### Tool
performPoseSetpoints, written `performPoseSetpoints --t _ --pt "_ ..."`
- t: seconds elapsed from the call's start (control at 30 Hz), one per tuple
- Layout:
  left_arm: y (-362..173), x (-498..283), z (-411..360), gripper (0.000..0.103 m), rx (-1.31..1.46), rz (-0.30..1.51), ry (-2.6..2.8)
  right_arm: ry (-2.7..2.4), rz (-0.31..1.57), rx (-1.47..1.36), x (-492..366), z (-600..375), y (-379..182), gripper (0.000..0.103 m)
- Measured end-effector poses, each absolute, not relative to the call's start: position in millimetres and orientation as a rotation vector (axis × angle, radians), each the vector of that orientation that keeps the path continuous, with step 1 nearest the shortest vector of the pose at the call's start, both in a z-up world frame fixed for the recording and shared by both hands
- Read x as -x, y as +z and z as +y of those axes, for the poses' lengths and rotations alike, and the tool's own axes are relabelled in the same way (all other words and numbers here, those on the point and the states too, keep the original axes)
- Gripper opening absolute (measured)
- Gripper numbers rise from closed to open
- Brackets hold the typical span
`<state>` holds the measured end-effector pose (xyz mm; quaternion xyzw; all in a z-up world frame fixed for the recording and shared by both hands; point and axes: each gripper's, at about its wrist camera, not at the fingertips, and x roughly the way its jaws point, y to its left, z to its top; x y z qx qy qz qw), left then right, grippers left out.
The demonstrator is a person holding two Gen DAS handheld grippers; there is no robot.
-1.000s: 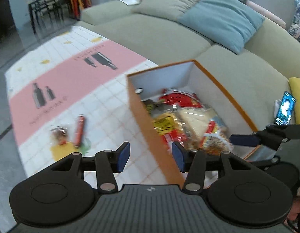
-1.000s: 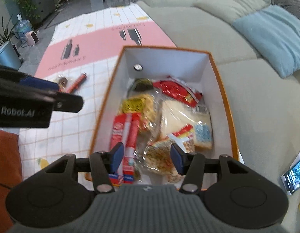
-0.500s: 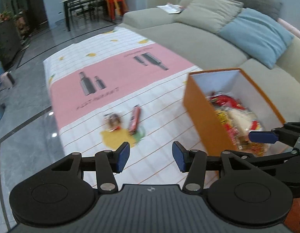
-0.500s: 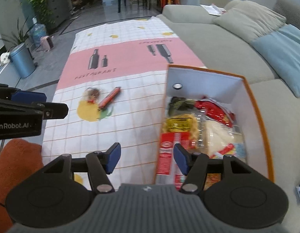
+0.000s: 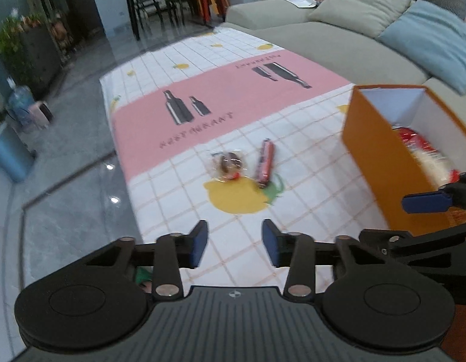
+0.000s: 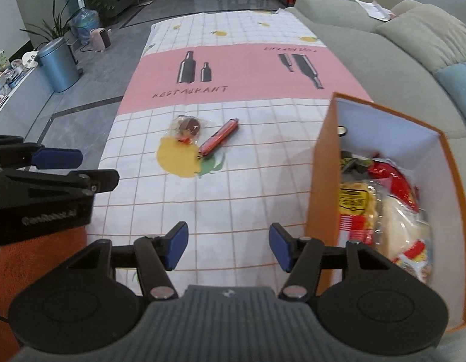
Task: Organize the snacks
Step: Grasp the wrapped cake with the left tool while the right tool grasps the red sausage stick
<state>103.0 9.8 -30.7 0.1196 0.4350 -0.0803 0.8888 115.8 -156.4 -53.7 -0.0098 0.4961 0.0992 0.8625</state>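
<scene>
Left gripper (image 5: pixel 235 242) jaws just narrowing yet spread, empty; right gripper (image 6: pixel 228 246) jaws spread, empty; red stick snack (image 6: pixel 219 139) and round wrapped snack (image 6: pixel 188 126) well ahead, orange box (image 6: pixel 321 181) right of both.

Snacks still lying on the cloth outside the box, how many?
2: a clear-wrapped round snack and a red sausage stick right beside it, both by the printed lemon.

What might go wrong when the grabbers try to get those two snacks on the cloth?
The red stick and the clear-wrapped round snack lie close together, so a grab at one may nudge the other. The box is already heaped with packets, so anything added might slide out. Both grippers, left and right, are empty.
</scene>
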Motion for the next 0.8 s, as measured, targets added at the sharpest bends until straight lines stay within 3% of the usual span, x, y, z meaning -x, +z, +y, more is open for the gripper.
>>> performPoseSetpoints --t 0.27,0.33,0.5,0.6,0.7,0.8 --pt "-48 -145 29 0.048 -0.096 0.968 -0.173 0.178 1.027 -0.047 -147 -150 -74 0.057" --pt "-51 -160 33 0.054 -0.049 0.984 -0.146 0.168 1.025 -0.08 -159 -149 -79 0.048" --pt "-58 -191 39 0.06 0.082 0.945 -0.174 0.14 1.043 -0.13 -194 -145 -95 0.048" --pt "-69 -211 39 0.062 0.128 0.942 -0.204 0.132 1.026 -0.156 -213 -145 -102 0.041" --pt "-80 -228 35 0.07 0.103 0.94 -0.216 0.117 1.009 -0.142 -229 -146 -109 0.037" --pt "-94 -246 29 0.071 0.057 0.938 -0.228 0.096 1.006 -0.126 -245 -147 -117 0.037"
